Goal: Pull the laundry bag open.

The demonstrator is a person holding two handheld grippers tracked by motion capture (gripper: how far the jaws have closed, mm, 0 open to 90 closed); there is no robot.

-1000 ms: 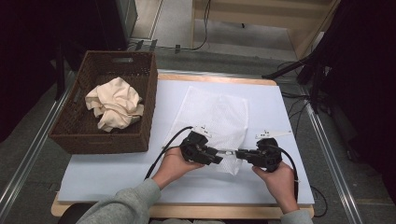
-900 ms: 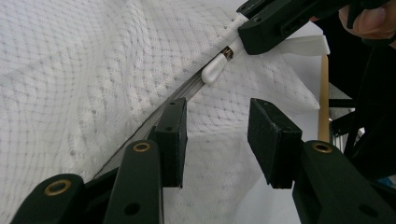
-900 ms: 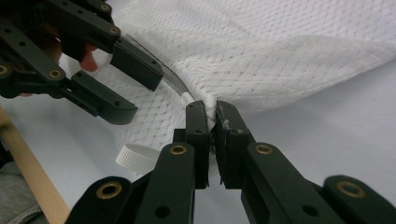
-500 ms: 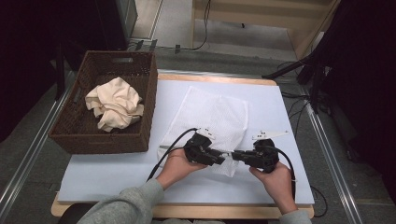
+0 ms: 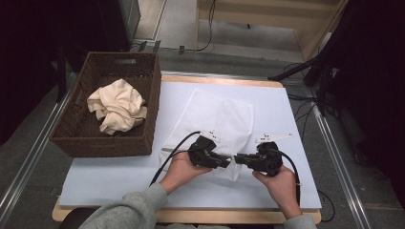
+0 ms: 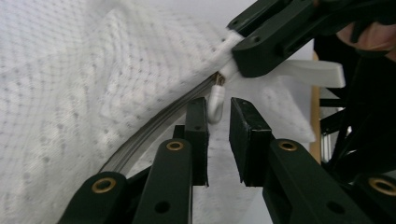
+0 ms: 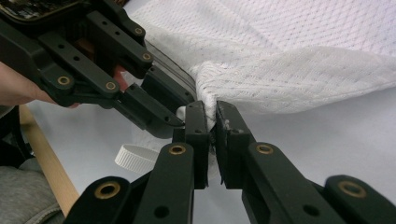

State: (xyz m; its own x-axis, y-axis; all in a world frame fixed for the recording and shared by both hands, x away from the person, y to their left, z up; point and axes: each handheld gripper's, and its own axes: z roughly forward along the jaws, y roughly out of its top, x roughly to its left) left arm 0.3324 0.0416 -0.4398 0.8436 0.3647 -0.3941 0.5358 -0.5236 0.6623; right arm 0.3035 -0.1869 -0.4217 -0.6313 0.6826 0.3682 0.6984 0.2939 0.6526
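A white mesh zip bag (image 5: 217,117) lies flat on the white table top (image 5: 119,176). My right gripper (image 7: 212,112) is shut on the bag's near edge, by the end of the zipper, and lifts the fabric a little. My left gripper (image 6: 218,105) faces it tip to tip. Its jaws stand open with the small white zipper pull (image 6: 215,103) hanging between them. The grey zipper line (image 6: 154,126) curves away to the left of those jaws. In the high view the left gripper (image 5: 227,161) and the right gripper (image 5: 238,160) almost touch.
A brown wicker basket (image 5: 107,143) stands at the table's left and holds a crumpled cream cloth (image 5: 117,107). A black cable (image 5: 172,152) trails from the left gripper across the bag's left corner. The table's wooden front edge (image 5: 215,215) runs just behind the hands.
The two grippers have drawn closer together at the bag's near edge, the right one shifting left toward the left one. The bag and basket have not moved.
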